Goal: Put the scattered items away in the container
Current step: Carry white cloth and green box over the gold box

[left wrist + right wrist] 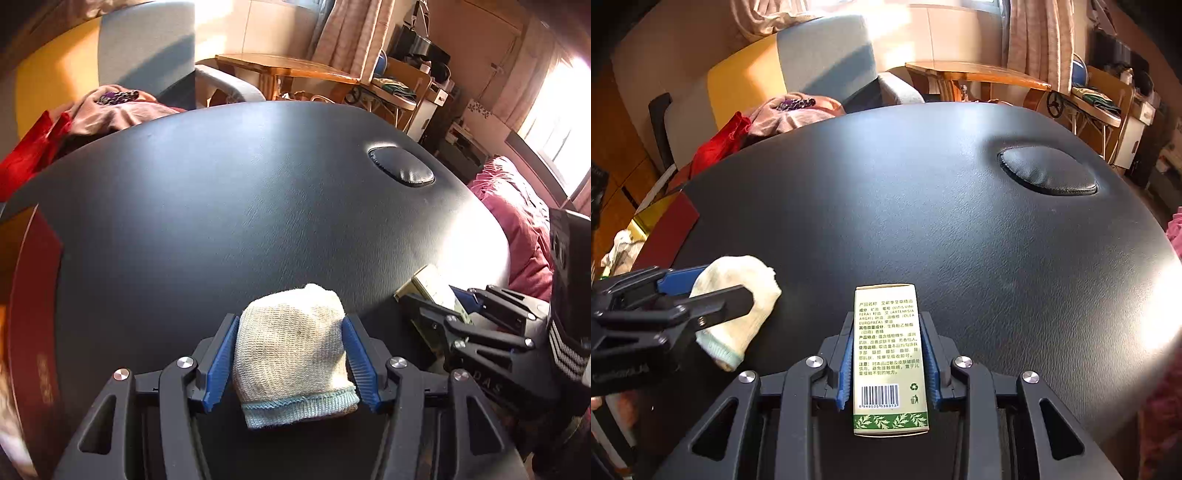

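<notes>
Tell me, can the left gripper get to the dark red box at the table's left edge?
Probably yes: only bare black table separates the left gripper from the dark red box, though it already holds the cream knitted sock.

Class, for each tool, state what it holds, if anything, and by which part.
The left tool clamps the rolled sock across its middle; the right tool grips the small carton by its long sides.
</notes>
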{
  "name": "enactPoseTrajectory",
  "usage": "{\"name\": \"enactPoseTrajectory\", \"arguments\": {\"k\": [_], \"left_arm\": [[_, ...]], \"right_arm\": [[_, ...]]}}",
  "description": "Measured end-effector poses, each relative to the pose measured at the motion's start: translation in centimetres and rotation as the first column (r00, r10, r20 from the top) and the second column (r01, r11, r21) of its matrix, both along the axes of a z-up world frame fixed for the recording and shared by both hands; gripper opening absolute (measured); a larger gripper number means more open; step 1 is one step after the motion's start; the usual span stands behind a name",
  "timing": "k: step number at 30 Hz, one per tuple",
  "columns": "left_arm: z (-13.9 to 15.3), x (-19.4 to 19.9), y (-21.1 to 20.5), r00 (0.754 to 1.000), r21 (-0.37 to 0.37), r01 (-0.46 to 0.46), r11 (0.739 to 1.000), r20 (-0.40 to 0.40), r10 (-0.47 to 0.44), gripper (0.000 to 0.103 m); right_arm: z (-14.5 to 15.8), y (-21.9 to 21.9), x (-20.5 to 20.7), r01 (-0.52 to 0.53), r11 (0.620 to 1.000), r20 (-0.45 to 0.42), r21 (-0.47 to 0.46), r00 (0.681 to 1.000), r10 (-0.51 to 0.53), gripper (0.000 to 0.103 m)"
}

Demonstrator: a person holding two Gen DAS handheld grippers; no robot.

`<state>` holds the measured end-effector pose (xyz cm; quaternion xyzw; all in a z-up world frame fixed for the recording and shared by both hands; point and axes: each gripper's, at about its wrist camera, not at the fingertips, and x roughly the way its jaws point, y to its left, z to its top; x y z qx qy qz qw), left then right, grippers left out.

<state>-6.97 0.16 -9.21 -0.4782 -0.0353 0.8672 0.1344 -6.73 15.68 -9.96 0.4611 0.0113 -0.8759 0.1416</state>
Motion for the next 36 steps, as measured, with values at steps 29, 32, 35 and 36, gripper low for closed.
{"name": "enactPoseTrajectory", "arguments": {"k": [29,32,35,36], "left_arm": [[2.1,8.2,-5.1,0.987,0.058,-0.121,0.991,-0.102,0.127,0.055],[3.6,9.0,-6.7,0.977,0.086,-0.159,0.983,-0.128,0.170,0.055],[5.3,10.1,-8.5,0.960,0.090,-0.209,0.974,-0.169,0.221,0.055],[5.7,10.5,-9.2,0.955,0.092,-0.225,0.970,-0.178,0.238,0.055]], "right_arm": [[1.7,-7.6,6.3,-0.169,0.985,-0.039,0.032,0.985,0.170,0.030],[3.0,-8.5,6.1,-0.194,0.981,-0.064,-0.001,0.979,0.194,0.030],[4.4,-10.2,6.0,-0.238,0.971,-0.091,-0.022,0.968,0.235,0.030],[4.8,-10.9,6.1,-0.254,0.967,-0.098,-0.028,0.963,0.250,0.030]]}}
